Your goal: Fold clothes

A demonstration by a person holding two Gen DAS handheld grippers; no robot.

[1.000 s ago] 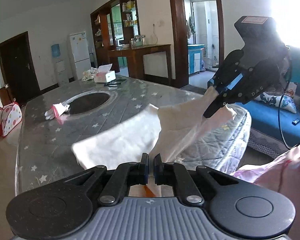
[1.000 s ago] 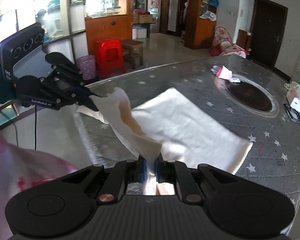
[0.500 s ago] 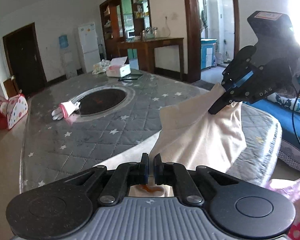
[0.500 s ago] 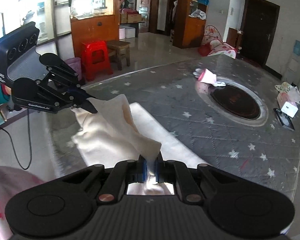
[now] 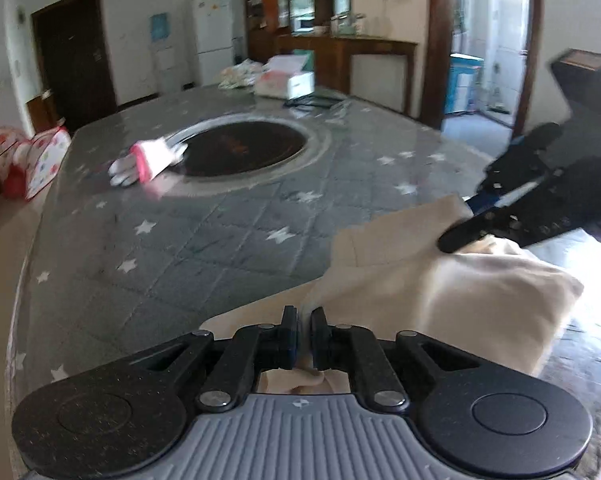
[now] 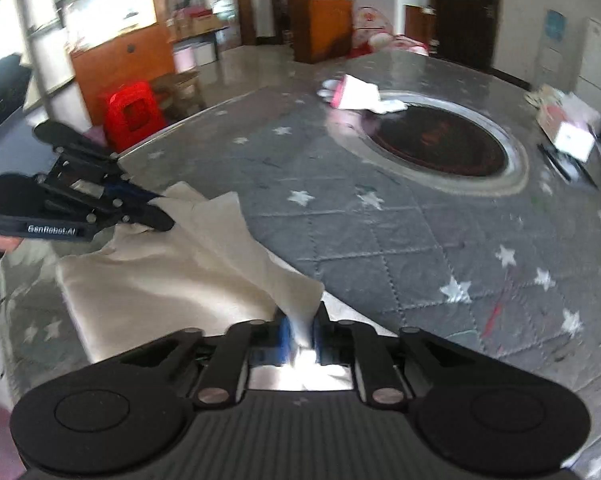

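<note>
A cream cloth (image 6: 172, 280) is stretched between the left tongs (image 5: 303, 334), printed "GenRobot.AI", and right tongs (image 6: 300, 330), perhaps marked "DAS"; both jaws are opening, cloth between them.

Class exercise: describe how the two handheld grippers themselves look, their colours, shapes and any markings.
Both are black, speckled plastic. The left gripper has two round discs, linkage bars with silver rivets, a ribbed grey housing and blue inner pads. Seen from the side, it carries white "GenRobot.AI" lettering. The right gripper matches it, with a ribbed dark housing; from the side it shows "DAS" lettering, a blue strip and a boxy black top.
</note>
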